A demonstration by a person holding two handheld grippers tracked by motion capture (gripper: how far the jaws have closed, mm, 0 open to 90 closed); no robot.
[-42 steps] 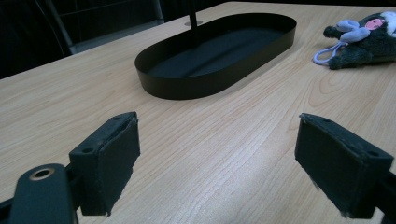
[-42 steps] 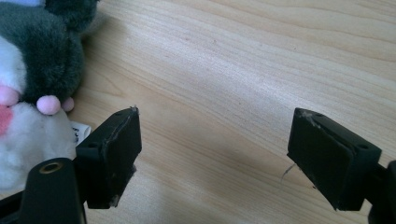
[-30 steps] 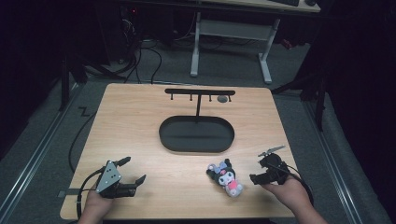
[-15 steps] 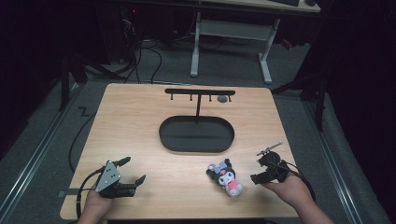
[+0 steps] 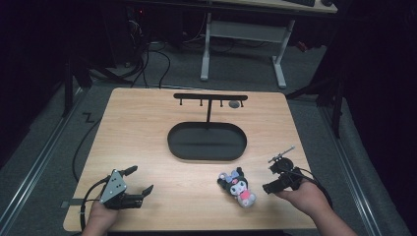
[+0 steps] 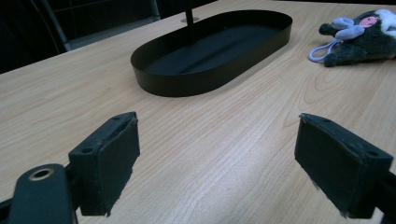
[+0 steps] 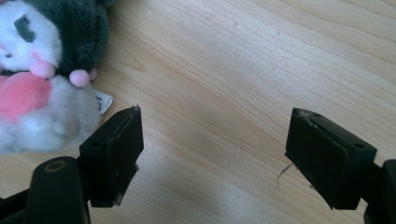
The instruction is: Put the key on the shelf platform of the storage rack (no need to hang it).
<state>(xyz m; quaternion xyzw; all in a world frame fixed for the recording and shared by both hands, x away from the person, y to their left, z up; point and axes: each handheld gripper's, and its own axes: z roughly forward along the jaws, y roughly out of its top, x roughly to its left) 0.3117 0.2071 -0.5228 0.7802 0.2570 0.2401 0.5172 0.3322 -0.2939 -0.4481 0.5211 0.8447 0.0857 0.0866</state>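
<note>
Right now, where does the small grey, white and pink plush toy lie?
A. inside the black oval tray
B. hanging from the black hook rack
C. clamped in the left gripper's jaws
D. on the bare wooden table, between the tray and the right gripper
D: the small grey, white and pink plush toy lies on the wooden table, in front of the black oval tray, beside the right gripper, whose jaws stand open and apart from it.

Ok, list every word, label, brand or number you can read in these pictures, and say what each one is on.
No text can be read.
The plush toy has a small white tag at its side; any print on it is too small and blurred to make out.
The black tray, the hook rack, the wooden table and both grippers show no readable marks.
</note>
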